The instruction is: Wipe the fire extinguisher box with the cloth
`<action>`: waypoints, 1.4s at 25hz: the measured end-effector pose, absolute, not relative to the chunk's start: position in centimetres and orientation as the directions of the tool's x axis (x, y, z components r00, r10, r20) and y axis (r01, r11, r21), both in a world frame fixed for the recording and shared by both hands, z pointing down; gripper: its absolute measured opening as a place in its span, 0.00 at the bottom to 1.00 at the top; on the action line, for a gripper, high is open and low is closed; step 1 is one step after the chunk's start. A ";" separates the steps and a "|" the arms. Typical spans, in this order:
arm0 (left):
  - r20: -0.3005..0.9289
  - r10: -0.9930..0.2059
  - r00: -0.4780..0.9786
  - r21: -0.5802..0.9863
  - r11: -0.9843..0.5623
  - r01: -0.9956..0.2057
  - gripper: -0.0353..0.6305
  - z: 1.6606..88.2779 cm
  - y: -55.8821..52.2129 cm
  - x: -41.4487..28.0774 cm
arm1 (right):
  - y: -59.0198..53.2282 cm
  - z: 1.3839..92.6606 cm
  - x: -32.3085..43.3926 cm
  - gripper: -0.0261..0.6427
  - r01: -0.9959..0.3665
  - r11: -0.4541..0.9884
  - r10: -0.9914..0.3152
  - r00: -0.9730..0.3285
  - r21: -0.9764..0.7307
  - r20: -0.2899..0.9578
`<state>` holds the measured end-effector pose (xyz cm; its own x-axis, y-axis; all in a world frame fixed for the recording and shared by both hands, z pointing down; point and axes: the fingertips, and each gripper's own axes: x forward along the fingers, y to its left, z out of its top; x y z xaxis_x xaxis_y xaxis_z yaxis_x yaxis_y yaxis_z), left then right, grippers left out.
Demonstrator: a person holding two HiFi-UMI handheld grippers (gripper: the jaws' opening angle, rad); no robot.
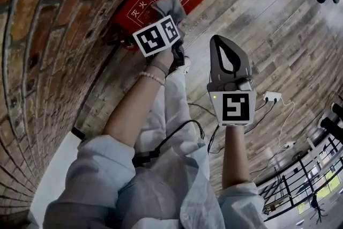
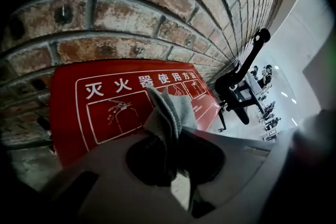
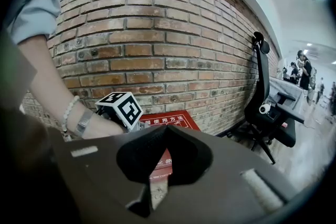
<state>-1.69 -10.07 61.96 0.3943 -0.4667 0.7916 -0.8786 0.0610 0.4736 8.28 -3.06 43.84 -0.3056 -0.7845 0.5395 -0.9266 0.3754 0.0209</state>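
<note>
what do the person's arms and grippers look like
The left gripper and right gripper are dark grey moulded plastic, each carrying a white cube with black square markers. Loose pale blue-grey sleeves; a bead bracelet on the left wrist.

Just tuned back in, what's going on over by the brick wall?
A person holds a gripper in each hand. The left gripper has its jaws shut on a grey cloth, held up to the printed face of the red fire extinguisher box by the brick wall; whether it touches isn't clear. The right gripper hangs back over the wood floor, jaws together and empty.
</note>
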 end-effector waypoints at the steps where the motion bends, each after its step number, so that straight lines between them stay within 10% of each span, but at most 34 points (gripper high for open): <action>1: 0.794 -0.466 0.390 0.470 0.064 -0.880 0.07 61.9 -9.7 -2.1 | -2.9 43.7 8.1 0.05 -0.926 0.376 -0.784 -0.307 0.020 0.539; 35: 0.870 -0.397 0.291 0.321 0.009 -0.947 0.07 62.3 0.2 -11.8 | -1.0 42.6 3.9 0.05 -0.895 0.446 -0.764 -0.366 0.025 0.531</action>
<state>-11.82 0.20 62.31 0.2915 -0.3971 0.8703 -0.9469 0.0093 0.3214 3.92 -1.00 42.63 -0.3663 -0.7643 0.5308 -0.8946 0.4462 0.0252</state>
